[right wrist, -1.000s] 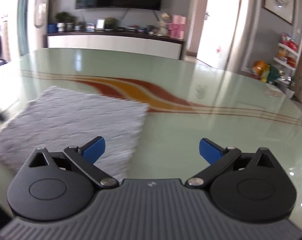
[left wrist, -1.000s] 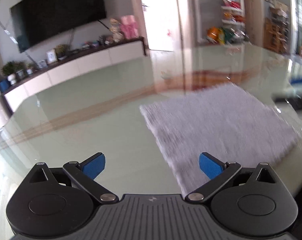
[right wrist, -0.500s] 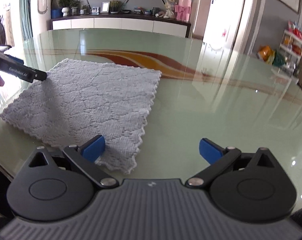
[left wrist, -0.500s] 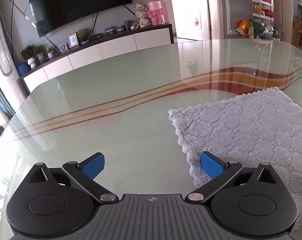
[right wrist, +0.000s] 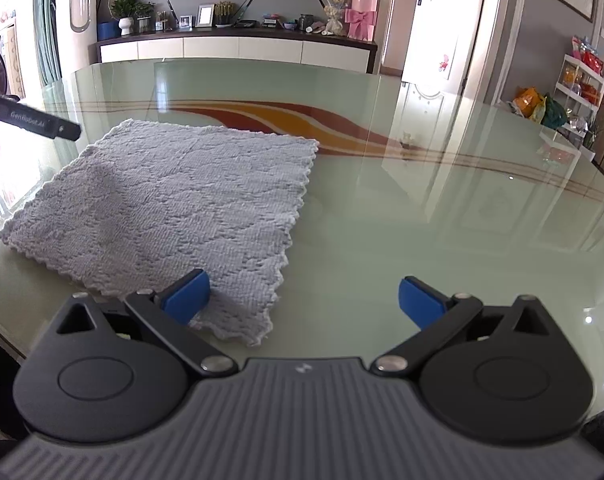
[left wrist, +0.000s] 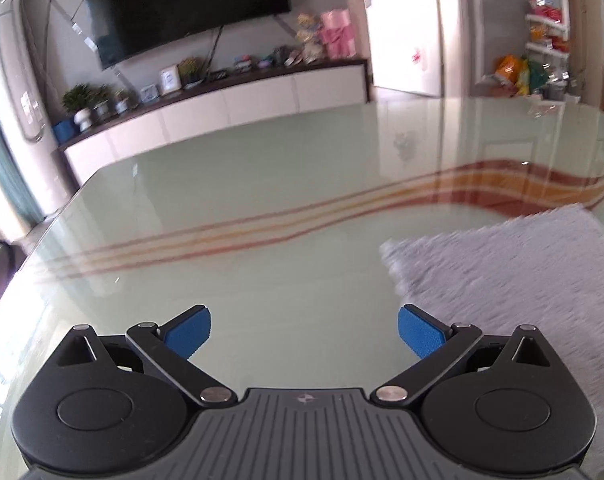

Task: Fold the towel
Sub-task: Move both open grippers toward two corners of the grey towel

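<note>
**One readable marking**

From your right wrist camera, you can read pale lettering, "GenRobot.AI", on the black finger of the left tool (right wrist: 42,123) at the left edge. Each tool body carries a small pale logo near the middle, too small to make out. The left wrist view is blurred and gives you no legible text.

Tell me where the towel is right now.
The towel lies flat on the glass table, left of centre in the right wrist view, its near corner by the right gripper; it sits far right in the left view.
</note>
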A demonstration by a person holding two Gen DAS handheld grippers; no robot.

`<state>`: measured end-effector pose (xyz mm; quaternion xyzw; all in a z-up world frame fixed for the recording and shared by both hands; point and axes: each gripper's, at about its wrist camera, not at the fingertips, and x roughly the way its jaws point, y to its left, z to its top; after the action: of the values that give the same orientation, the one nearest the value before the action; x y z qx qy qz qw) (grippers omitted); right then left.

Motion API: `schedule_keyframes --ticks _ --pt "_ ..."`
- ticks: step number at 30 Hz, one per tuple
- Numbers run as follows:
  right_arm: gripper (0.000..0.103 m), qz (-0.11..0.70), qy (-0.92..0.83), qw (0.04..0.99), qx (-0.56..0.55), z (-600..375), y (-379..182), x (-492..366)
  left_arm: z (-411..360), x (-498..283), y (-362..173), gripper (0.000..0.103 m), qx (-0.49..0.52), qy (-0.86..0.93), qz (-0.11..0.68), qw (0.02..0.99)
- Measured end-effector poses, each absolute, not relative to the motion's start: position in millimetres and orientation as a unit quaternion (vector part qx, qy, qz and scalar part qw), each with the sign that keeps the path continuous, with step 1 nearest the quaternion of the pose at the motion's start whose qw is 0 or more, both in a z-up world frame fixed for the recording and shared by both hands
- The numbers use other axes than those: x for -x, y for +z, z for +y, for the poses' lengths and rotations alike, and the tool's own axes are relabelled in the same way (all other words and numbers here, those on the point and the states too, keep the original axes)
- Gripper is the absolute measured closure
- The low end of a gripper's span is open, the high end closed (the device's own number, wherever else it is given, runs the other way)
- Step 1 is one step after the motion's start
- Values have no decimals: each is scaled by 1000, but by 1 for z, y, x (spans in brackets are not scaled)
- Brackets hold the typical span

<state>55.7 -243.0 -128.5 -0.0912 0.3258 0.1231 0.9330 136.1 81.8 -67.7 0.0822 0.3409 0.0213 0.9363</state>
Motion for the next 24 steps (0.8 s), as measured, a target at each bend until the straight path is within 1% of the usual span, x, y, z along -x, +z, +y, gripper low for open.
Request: schedule_keyframes --ticks 5,9,15,18,22,24 --pt "0 330 122 932 88 -242 -128 -56 61 -149 -82 0 -124 14 357 926" --pt "0 332 123 931 85 -243 -127 -56 72 -153 -83 0 -100 25 362 926" --pt "0 332 121 932 79 -246 -128 -56 86 -148 -83 0 -111 47 366 923" --pt "0 333 121 932 76 -250 -128 -56 92 -140 -77 3 -101 51 364 924" --pt "0 332 121 932 74 -253 -128 -55 87 -116 -65 2 -75 6 358 931" --pt "0 332 120 933 74 -254 -128 -55 78 -107 -68 1 -84 -15 362 928"
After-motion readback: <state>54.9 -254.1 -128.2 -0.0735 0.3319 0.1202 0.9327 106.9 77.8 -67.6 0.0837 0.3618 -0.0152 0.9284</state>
